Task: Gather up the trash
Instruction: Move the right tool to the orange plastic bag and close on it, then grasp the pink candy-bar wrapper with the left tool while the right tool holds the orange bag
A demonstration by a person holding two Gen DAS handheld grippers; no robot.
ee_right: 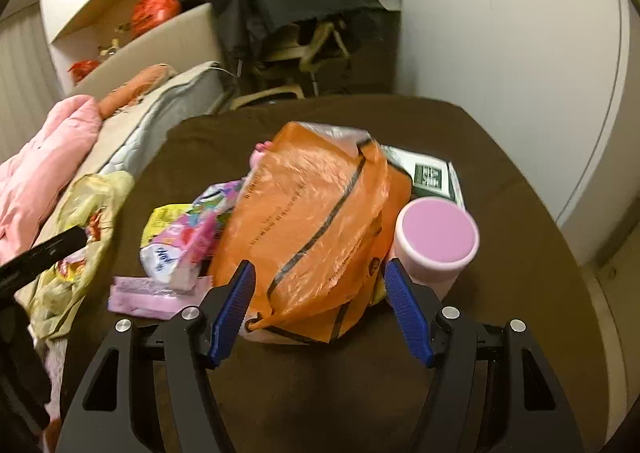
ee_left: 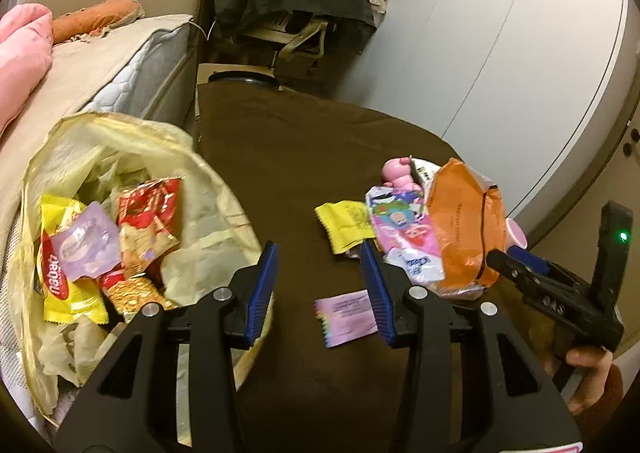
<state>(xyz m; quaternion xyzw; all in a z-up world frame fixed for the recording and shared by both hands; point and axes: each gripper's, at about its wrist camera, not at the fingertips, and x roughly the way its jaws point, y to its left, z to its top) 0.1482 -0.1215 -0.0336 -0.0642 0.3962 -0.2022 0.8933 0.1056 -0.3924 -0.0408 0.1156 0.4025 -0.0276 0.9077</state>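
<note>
Left wrist view: left gripper (ee_left: pixel 320 277) jaws parted, empty, over brown table (ee_left: pixel 304 157) beside yellow trash bag (ee_left: pixel 200 213) holding wrappers. Right gripper (ee_right: pixel 320 293) jaws spread wide, straddling orange plastic bag (ee_right: pixel 312 213) without pinching; pink-lidded cup (ee_right: pixel 438 241) just beside.

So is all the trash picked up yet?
Not yet. Several wrappers already sit in the yellow bag. Both grippers are empty: left gripper, right gripper open around the orange bag. The pink wrapper, yellow wrapper and colourful packet remain on the table.
</note>
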